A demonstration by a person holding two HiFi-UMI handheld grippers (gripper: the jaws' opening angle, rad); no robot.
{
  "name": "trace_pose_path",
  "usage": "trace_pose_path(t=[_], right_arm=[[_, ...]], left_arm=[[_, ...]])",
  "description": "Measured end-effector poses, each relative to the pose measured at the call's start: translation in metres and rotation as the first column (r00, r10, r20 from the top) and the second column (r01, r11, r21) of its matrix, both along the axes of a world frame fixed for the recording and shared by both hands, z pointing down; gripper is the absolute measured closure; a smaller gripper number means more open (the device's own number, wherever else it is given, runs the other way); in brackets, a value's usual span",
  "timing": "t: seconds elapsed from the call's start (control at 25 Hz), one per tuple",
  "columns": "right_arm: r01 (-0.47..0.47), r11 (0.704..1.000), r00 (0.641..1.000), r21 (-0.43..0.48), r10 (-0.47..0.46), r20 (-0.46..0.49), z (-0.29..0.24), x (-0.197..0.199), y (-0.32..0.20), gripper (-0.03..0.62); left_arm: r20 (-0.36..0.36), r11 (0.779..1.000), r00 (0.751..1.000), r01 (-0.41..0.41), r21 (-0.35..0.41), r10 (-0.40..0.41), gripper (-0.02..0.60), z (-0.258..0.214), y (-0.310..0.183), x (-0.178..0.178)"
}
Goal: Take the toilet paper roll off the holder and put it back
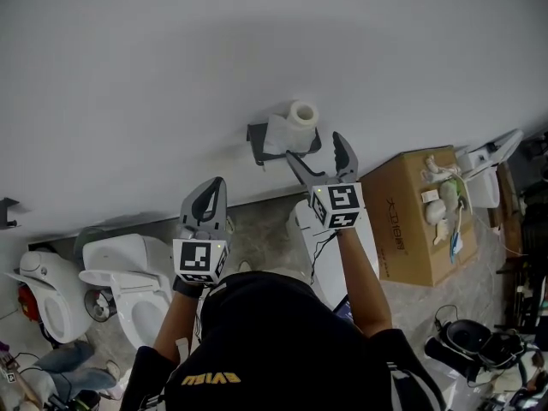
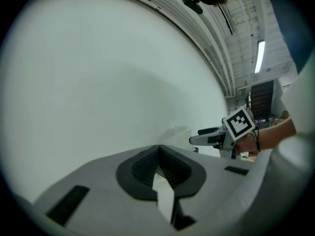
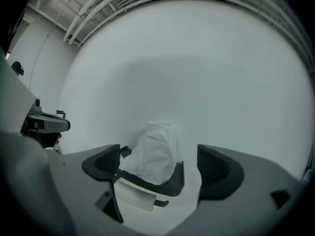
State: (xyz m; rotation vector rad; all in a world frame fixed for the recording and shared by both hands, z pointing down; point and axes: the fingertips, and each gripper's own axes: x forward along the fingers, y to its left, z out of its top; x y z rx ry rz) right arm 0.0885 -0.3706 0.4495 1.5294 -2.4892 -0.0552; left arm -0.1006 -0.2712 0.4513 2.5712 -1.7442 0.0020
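1. Head view, far left: left gripper was raised toward the pale wall, well apart from the task's thing. In the left gripper view its jaws were pressed together at the tips, with only a pale sliver in the slot behind them, and I could not tell what that was.
2. Centre: the white toilet paper roll sat on top of the dark wall-mounted holder. Its core end faced up, so its long axis looked upright. Loose paper was draped down the front.
3. Right gripper view: the roll and the holder lay straight ahead, a touch left of centre. A pale cylinder lay crosswise under the tray.
4. Right: right gripper was clearly the nearer. Its jaws were spread wide, framing the roll but touching nothing and holding nothing.
5. Judgement: a short reach forward, then close across the roll's sides.
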Motion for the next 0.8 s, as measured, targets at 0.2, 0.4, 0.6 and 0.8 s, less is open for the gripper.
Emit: trace_pose_path(t=[0.2,0.4,0.6,0.8], right_arm=[[0.004,1.0,1.0,-0.006,-0.004,-0.003,0.004,-0.006,-0.014,0.1],[-0.004,1.0,1.0,-0.018,0.004,-0.005,0.012,-0.012,-0.027,0.103],[-0.001,1.0,1.0,-0.028,0.001,-0.006,0.017,-0.019,-0.035,0.105],[0.001,1.0,1.0,-0.024,-0.001,-0.006,0.015,-0.024,-0.044,0.106]], left_arm=[[0.002,1.0,1.0,-0.013,-0.002,0.013,0.571,0.0,-0.008,0.004],[-0.006,1.0,1.0,-0.018,0.007,0.018,0.571,-0.002,-0.01,0.005],[-0.011,0.999,0.999,-0.034,0.01,0.034,0.571,-0.001,-0.011,0.011],[-0.015,0.999,0.999,-0.042,-0.006,0.042,0.571,0.005,-0.01,0.012]])
